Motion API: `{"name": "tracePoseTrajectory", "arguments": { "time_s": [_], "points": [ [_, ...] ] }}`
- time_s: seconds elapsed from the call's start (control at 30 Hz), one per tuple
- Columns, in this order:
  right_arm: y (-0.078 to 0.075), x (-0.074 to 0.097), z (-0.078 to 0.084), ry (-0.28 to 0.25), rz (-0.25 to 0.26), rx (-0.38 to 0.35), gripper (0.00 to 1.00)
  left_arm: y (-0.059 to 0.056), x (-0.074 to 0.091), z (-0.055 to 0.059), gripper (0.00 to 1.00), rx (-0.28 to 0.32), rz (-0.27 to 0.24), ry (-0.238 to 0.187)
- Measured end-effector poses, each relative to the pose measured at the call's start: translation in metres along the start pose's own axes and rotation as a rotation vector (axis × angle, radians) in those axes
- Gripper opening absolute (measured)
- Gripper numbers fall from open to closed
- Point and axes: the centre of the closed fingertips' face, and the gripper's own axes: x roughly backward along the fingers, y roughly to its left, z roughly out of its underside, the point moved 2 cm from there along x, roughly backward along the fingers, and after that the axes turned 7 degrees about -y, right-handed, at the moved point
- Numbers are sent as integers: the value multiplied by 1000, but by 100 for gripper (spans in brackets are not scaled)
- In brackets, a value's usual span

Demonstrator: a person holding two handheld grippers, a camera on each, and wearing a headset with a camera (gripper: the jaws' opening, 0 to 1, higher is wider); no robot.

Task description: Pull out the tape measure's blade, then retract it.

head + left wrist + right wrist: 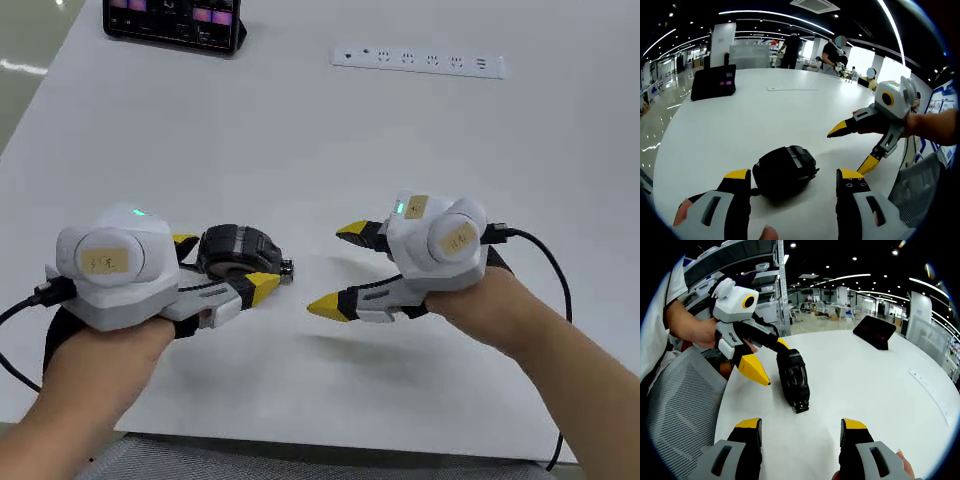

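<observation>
A black tape measure (pixel 238 252) lies on the white table (pixel 300 140), its blade hook (pixel 801 406) pointing toward my right gripper. My left gripper (pixel 225 265) is open, a yellow-tipped jaw on each side of the case (pixel 785 171) with a small gap on both sides. My right gripper (pixel 338 268) is open too, a short way right of the case and empty. In the left gripper view the right gripper (pixel 852 150) hovers beyond the case. In the right gripper view the left gripper (pixel 771 360) straddles the far end of the tape measure (pixel 794 377).
A dark tablet (pixel 175 20) stands at the table's far left edge and a white power strip (pixel 420 60) lies at the far right. A grey mesh chair (pixel 685 410) sits at the near edge. Several people stand far behind the table (pixel 790 50).
</observation>
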Motion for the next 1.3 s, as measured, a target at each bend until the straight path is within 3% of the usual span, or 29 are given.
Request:
{"name": "tracePoseTrajectory", "arguments": {
  "time_s": [0.57, 0.97, 1.3],
  "points": [
    [5, 43, 16, 27, 50, 8, 73, -4, 14, -4, 74, -112, 72, -4],
    [11, 65, 25, 25, 77, -24, 81, -9, 23, 3, 80, -177, 134, 19],
    [17, 78, 30, 21, 109, -49, 87, -7, 35, 9, 87, -212, 172, 22]
  ]
}}
